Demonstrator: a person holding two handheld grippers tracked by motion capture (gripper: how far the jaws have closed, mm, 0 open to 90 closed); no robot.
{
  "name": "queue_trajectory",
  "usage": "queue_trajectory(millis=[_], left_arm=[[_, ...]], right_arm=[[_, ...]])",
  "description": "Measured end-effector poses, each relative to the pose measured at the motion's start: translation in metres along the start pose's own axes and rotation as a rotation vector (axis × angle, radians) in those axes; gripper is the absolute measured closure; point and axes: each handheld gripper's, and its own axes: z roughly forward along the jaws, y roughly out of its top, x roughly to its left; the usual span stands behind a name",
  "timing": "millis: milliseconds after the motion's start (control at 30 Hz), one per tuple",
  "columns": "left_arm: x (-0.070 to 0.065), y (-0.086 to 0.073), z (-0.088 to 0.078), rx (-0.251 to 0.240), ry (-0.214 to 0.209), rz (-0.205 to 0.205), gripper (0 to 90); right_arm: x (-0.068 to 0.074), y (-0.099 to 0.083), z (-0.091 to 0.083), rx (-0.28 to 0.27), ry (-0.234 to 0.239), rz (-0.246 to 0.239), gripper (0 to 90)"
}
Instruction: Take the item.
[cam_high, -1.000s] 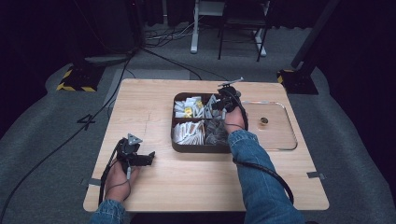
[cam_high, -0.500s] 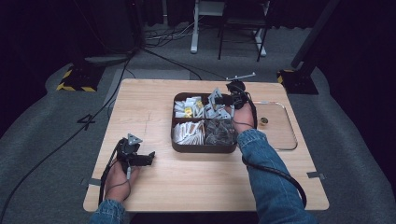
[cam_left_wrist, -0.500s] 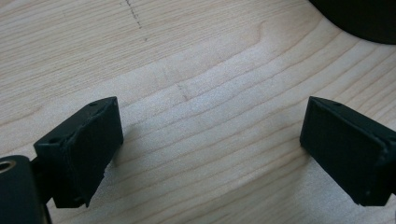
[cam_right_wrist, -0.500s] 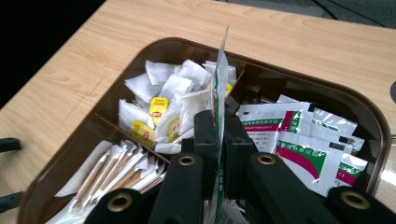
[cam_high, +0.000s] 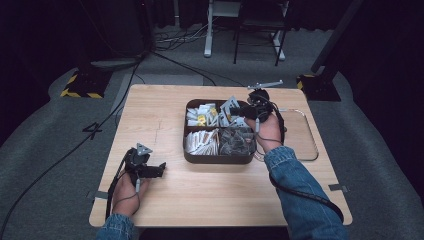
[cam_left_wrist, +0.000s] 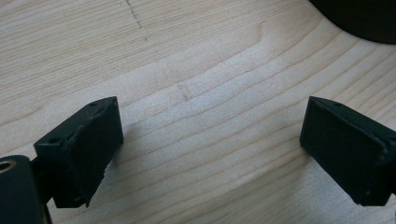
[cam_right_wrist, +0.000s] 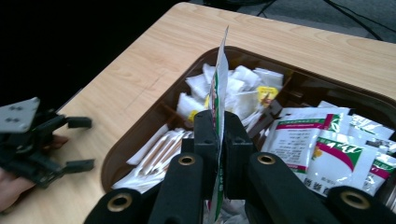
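We see the right gripper (cam_right_wrist: 218, 140) pinching a thin white sachet (cam_right_wrist: 218, 79) with green and red print, held edge-on and upright above the brown divided tray (cam_high: 215, 159). The left gripper (cam_left_wrist: 210, 149) rests spread wide over the bare wooden table (cam_high: 160, 115).

We are seeing printed lines on the white sachets (cam_right_wrist: 303, 144) at right, but nothing is reading clearly.
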Motion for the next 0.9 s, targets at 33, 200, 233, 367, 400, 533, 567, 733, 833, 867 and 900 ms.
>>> queue_trajectory(millis=[33, 200, 233, 367, 400, 533, 567, 733, 833, 867, 900], left_arm=[[0.000, 0.000, 0.000, 0.000, 0.000, 0.000, 6.2], [0.000, 0.000, 0.000, 0.000, 0.000, -0.001, 6.2], [0.000, 0.000, 0.000, 0.000, 0.000, 0.000, 6.2], [0.000, 0.000, 0.000, 0.000, 0.000, 0.000, 6.2], [0.000, 0.000, 0.000, 0.000, 0.000, 0.000, 6.2], [0.000, 0.000, 0.000, 0.000, 0.000, 0.000, 6.2], [0.000, 0.000, 0.000, 0.000, 0.000, 0.000, 6.2], [0.000, 0.000, 0.000, 0.000, 0.000, 0.000, 6.2], [0.000, 0.000, 0.000, 0.000, 0.000, -0.001, 6.2], [0.000, 0.000, 0.000, 0.000, 0.000, 0.000, 6.2], [0.000, 0.000, 0.000, 0.000, 0.000, -0.001, 6.2]], right_arm=[[0.003, -0.001, -0.003, -0.001, 0.007, -0.007, 86.7], [0.019, -0.011, -0.014, 0.007, 0.022, -0.053, 86.7], [0.022, -0.014, -0.016, 0.011, 0.025, -0.063, 86.7], [0.034, -0.025, -0.023, 0.019, 0.046, -0.096, 86.7], [0.038, -0.027, -0.024, 0.023, 0.050, -0.105, 86.7], [0.052, -0.038, -0.031, 0.035, 0.071, -0.146, 86.7], [0.058, -0.044, -0.033, 0.042, 0.082, -0.158, 86.7], [0.072, -0.054, -0.037, 0.048, 0.108, -0.187, 86.7], [0.079, -0.062, -0.039, 0.055, 0.118, -0.203, 86.7], [0.081, -0.065, -0.039, 0.060, 0.117, -0.208, 86.7], [0.084, -0.068, -0.038, 0.063, 0.108, -0.220, 86.7]])
